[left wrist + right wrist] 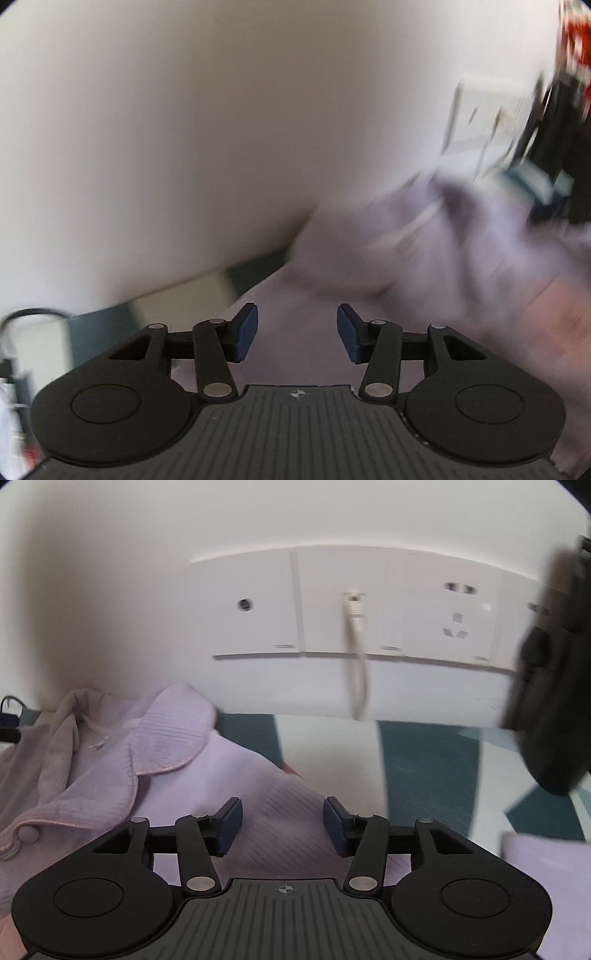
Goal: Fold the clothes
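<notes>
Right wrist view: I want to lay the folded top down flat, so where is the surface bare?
Bare: the teal-and-white cover between the lilac top and the wall sockets, ahead-right of the right tongs. Crowded: left, where the collar bunches up. A dark blurred object blocks the far right.

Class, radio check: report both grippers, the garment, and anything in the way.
Left gripper open, right gripper open, both empty. Lilac shirt unfolded under both. Wall cable behind, clear of shirt.
</notes>
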A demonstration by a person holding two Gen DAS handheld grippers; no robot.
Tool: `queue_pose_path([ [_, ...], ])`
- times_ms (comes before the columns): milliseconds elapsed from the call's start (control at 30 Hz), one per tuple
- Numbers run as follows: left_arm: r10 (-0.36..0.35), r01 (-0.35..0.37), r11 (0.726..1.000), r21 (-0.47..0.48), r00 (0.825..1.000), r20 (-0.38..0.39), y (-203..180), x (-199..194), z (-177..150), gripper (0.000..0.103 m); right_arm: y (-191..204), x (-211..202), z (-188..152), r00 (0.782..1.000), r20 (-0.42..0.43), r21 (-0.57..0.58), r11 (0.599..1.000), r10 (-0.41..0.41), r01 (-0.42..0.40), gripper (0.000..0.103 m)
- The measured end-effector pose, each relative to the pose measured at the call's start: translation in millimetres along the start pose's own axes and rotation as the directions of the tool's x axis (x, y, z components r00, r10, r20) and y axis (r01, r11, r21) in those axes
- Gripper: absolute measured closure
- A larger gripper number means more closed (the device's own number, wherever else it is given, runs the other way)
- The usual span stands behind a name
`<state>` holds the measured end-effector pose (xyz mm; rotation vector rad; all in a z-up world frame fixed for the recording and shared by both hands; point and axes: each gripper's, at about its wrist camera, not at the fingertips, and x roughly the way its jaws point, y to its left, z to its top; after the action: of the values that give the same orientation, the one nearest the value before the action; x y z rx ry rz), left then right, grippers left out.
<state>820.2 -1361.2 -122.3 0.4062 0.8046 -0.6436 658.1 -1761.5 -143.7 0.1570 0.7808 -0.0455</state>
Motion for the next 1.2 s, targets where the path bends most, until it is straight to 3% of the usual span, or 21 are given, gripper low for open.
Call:
queue_pose_path([
  [100,0.061,-0.061,0.998,0.003,0.997,-0.047,21.6,8.2,-16.8,0.05,11.6,15.4,6.8,1.0,-0.006,-0.037,0.999,-0.027,0.027,0.051],
  [200,0.074,-0.076,0.996,-0.041,0.996,-0.041,41.3,6.9,-31.5,0.043,16.5,26.7,10.2,0.998,-0.026,-0.047,0.997,-0.059,0.058,0.049],
  [267,0.058,-0.06,0.995,-0.079,0.998,-0.032,50.1,7.5,-37.5,0.035,17.2,29.6,10.3,0.997,-0.033,-0.045,0.997,-0.071,0.069,0.047],
  [400,0.003,-0.006,0.986,-0.169,1.0,-0.02,55.1,12.7,-44.5,0.033,17.4,32.6,10.2,0.996,-0.038,-0.022,0.996,-0.085,0.085,0.046],
  [433,-0.006,0.003,0.985,-0.175,1.0,-0.013,53.5,11.8,-46.7,0.037,17.2,33.1,10.6,0.995,-0.039,-0.011,0.996,-0.088,0.087,0.047],
  [500,-0.022,0.024,0.985,-0.173,1.0,0.008,50.8,6.8,-52.7,0.062,19.4,31.8,9.5,0.995,-0.038,-0.007,0.996,-0.092,0.092,0.051],
  [533,-0.03,0.033,0.984,-0.176,0.999,0.015,49.9,4.0,-55.2,0.08,20.5,31.1,9.0,0.995,-0.038,-0.005,0.996,-0.094,0.094,0.059],
  [567,-0.029,0.032,0.984,-0.176,0.999,0.016,48.2,1.7,-57.6,0.086,22.3,29.5,8.3,0.995,-0.036,-0.005,0.996,-0.093,0.093,0.067],
  [633,-0.021,0.025,0.985,-0.171,0.999,0.024,43.0,-3.2,-64.4,0.089,25.4,26.0,5.8,0.995,-0.029,-0.013,0.996,-0.092,0.092,0.081],
  [667,-0.017,0.022,0.985,-0.17,0.999,0.029,40.4,-5.7,-68.2,0.089,26.4,24.8,4.2,0.995,-0.027,-0.013,0.995,-0.095,0.095,0.084],
  [900,-0.054,0.055,0.979,-0.198,0.998,0.01,30.3,-30.6,-92.3,0.09,26.0,11.0,-8.2,0.996,-0.037,0.039,0.996,-0.084,0.085,0.086],
  [1200,-0.098,0.092,0.962,-0.256,0.995,-0.011,21.7,-67.9,-129.6,0.089,44.2,-29.9,-44.7,0.992,-0.103,0.023,0.997,-0.068,0.071,0.086],
])
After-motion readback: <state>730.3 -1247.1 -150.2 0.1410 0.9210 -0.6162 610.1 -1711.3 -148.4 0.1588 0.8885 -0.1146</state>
